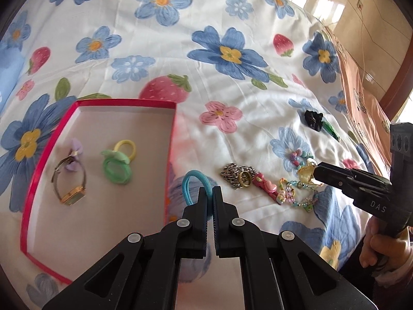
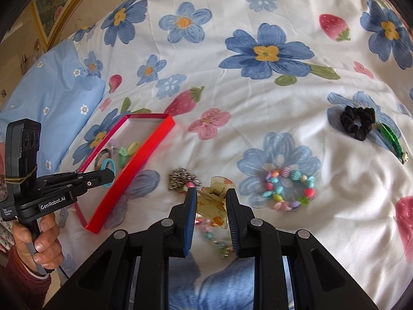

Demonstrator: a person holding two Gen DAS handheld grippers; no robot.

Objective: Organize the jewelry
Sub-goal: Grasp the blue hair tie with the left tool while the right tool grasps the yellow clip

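Observation:
My left gripper (image 1: 210, 190) is shut on a blue hair tie (image 1: 193, 184) and holds it just right of the red-rimmed box (image 1: 124, 102). It also shows in the right wrist view (image 2: 109, 177), with the hair tie (image 2: 107, 165). In the box lie a gold watch (image 1: 71, 180), a lilac flower clip (image 1: 73, 155) and a green and yellow hair tie (image 1: 118, 162). My right gripper (image 2: 210, 193) is shut on a yellowish claw clip (image 2: 214, 199), seen from the left wrist too (image 1: 308, 175).
On the flowered bedsheet lie a metal chain with a ring (image 1: 238, 178), a pink clip (image 1: 267, 190), a bead string (image 1: 299, 196), a bead bracelet (image 2: 289, 188), a black scrunchie (image 2: 357, 121) and a green clip (image 2: 391, 138). A blue pillow (image 2: 51, 95) lies at left.

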